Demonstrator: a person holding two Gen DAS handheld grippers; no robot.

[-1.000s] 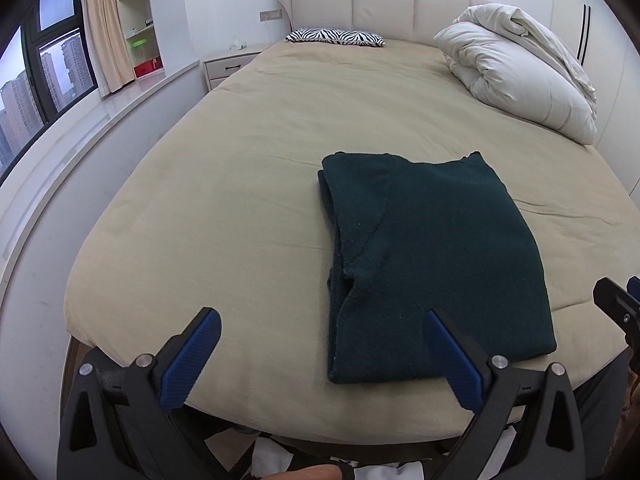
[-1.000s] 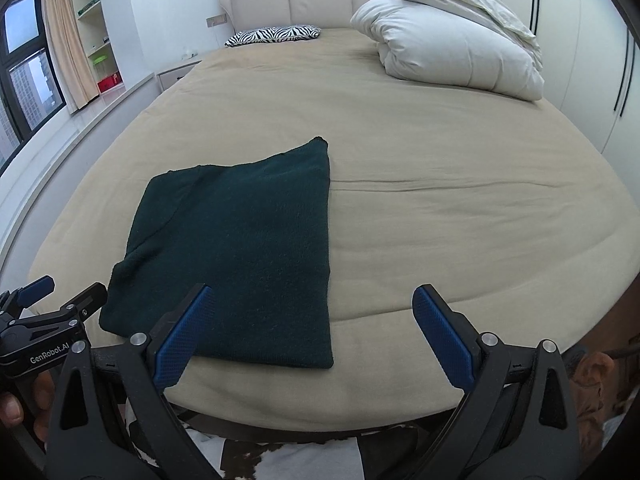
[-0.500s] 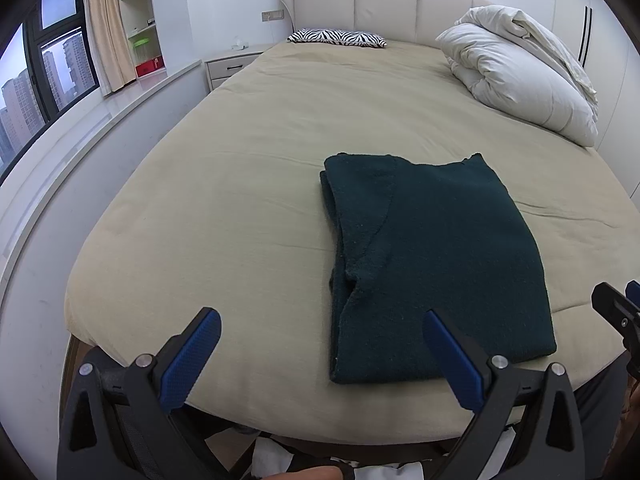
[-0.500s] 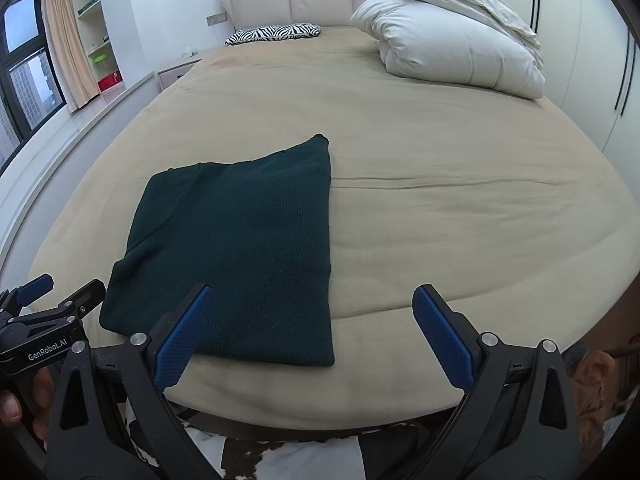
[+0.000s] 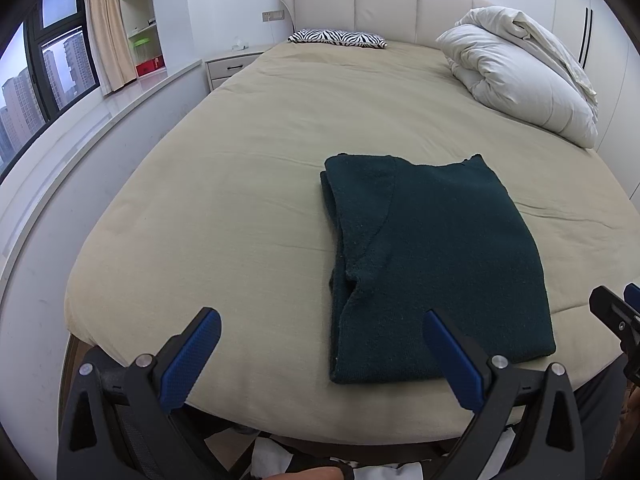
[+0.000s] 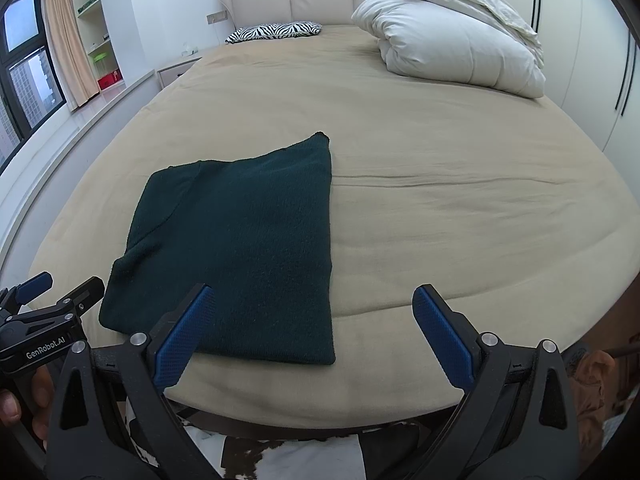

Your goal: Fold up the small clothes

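Left gripper [image 5: 322, 344] spread wide, empty, held off the bed's near edge. Right gripper [image 6: 312, 322] likewise wide, empty. Dark green garment [image 5: 432, 268] lies folded flat on beige bed [image 5: 240, 184], near the front edge.

A wide bed [image 5: 248, 184] under a tan cover fills the middle of both views, its cream padded headboard [image 5: 384, 4] at top centre. A zebra-print pillow [image 5: 338, 37] lies just below the headboard. A bundled white duvet [image 5: 520, 76] sits at upper right. At upper left are a nightstand [image 5: 230, 66], beige curtain [image 5: 106, 24], shelves [image 5: 140, 12] and window [image 5: 36, 80].
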